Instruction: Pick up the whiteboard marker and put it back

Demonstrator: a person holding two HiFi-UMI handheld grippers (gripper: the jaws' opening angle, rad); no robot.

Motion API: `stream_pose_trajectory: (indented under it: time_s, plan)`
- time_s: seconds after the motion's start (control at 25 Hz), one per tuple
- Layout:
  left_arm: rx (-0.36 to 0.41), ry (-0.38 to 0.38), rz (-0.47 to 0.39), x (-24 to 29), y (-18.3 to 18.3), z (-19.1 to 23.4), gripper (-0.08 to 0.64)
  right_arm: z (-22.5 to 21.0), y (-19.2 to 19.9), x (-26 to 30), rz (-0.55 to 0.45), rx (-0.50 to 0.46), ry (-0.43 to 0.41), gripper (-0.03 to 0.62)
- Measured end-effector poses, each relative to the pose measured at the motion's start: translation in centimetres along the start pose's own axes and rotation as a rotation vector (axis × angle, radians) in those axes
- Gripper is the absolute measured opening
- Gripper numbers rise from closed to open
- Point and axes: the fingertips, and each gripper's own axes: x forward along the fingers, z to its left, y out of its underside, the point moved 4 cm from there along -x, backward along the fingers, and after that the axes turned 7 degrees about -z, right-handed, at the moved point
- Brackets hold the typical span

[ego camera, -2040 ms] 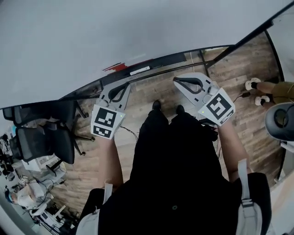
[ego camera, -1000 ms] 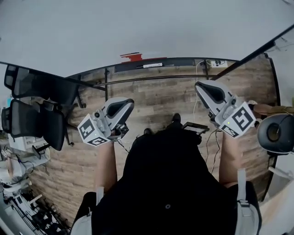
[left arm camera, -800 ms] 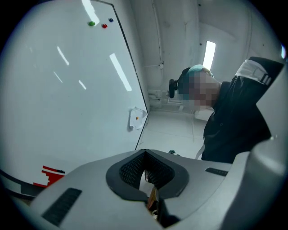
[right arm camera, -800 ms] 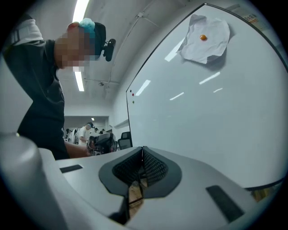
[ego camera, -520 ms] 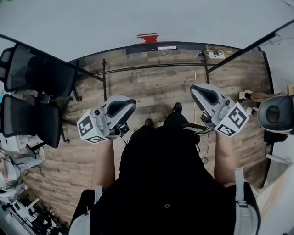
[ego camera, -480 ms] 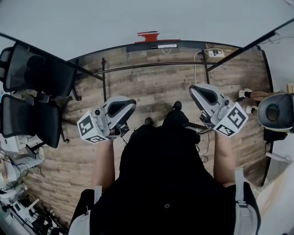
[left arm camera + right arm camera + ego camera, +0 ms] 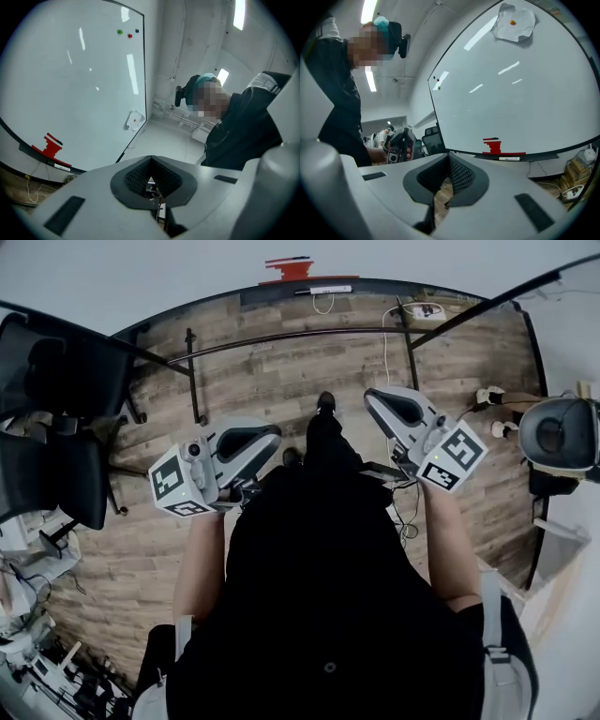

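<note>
The whiteboard marker (image 7: pixel 323 289) is a thin white stick lying on the tray at the foot of the whiteboard (image 7: pixel 187 268), just right of a red block (image 7: pixel 292 266). The right gripper view shows the marker (image 7: pixel 509 159) under the red block (image 7: pixel 493 146), far beyond the jaws. The left gripper view shows the marker (image 7: pixel 61 165) at lower left. My left gripper (image 7: pixel 265 434) and right gripper (image 7: pixel 373 397) hover over the wooden floor, well short of the board. Both are shut with nothing held.
Black office chairs (image 7: pixel 56 399) stand at the left. The board's black stand bars (image 7: pixel 281 336) cross the floor, with cables and a power strip (image 7: pixel 424 309) at the far right. Another person's feet (image 7: pixel 494 399) are at the right. A paper sheet (image 7: pixel 514 21) hangs on the board.
The board's tray and marker have slid toward the top of the head view, with more floor showing. Both grippers have drawn back and lower, away from the board, staying shut.
</note>
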Motion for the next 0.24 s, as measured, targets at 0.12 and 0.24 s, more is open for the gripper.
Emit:
stream_pose_trajectory:
  time_s: [0.12, 0.24]
  plan:
    - [-0.036, -0.019, 0.046, -0.4, 1.4, 0.0, 0.012, -0.5, 1.3, 0.1, 0.010, 0.022, 0.019, 0.018]
    - [-0.046, -0.038, 0.102, -0.6, 2.6, -0.1, 0.012, -1.2, 2.7, 0.1, 0.018, 0.040, 0.030, 0.018]
